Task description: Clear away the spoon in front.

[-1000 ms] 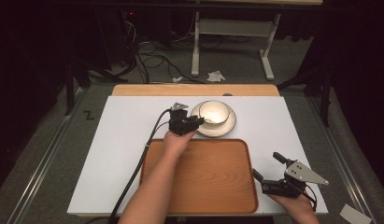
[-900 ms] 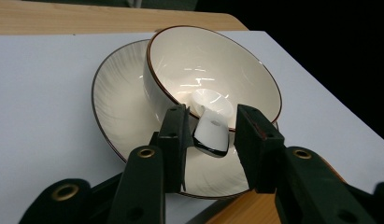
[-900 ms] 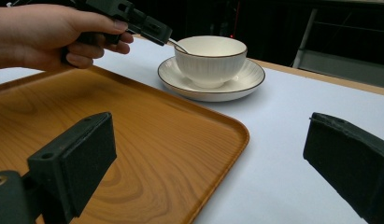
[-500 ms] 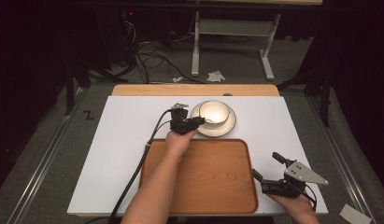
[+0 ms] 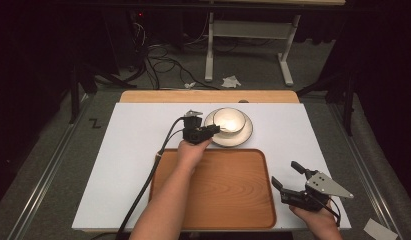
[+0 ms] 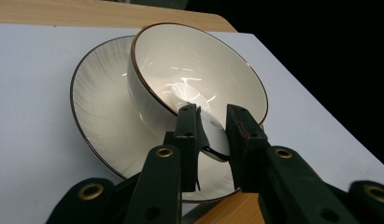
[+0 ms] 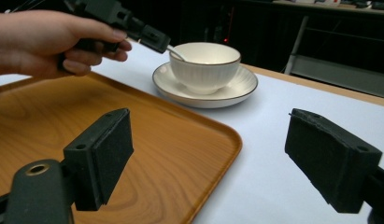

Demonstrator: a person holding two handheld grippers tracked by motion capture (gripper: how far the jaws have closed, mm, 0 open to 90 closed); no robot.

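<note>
A cream bowl point(image 5: 229, 120) with a brown rim stands on a matching saucer point(image 5: 243, 137) at the table's far middle. A white spoon point(image 6: 213, 133) lies in the bowl with its handle over the near rim. My left gripper point(image 5: 213, 129) reaches in from the left; its jaws have just been closing and are now shut on the spoon's handle point(image 6: 212, 119). My right gripper point(image 5: 285, 173) is held low at the table's near right, beside the tray's right edge. Its jaws stand wide open with nothing between them point(image 7: 222, 154).
A wooden tray point(image 5: 218, 195) lies on the white table cover point(image 5: 133, 165) just in front of the saucer, under my left forearm. A wooden strip point(image 5: 158, 96) runs along the far edge. Beyond it are floor cables and a white metal stand point(image 5: 288, 50).
</note>
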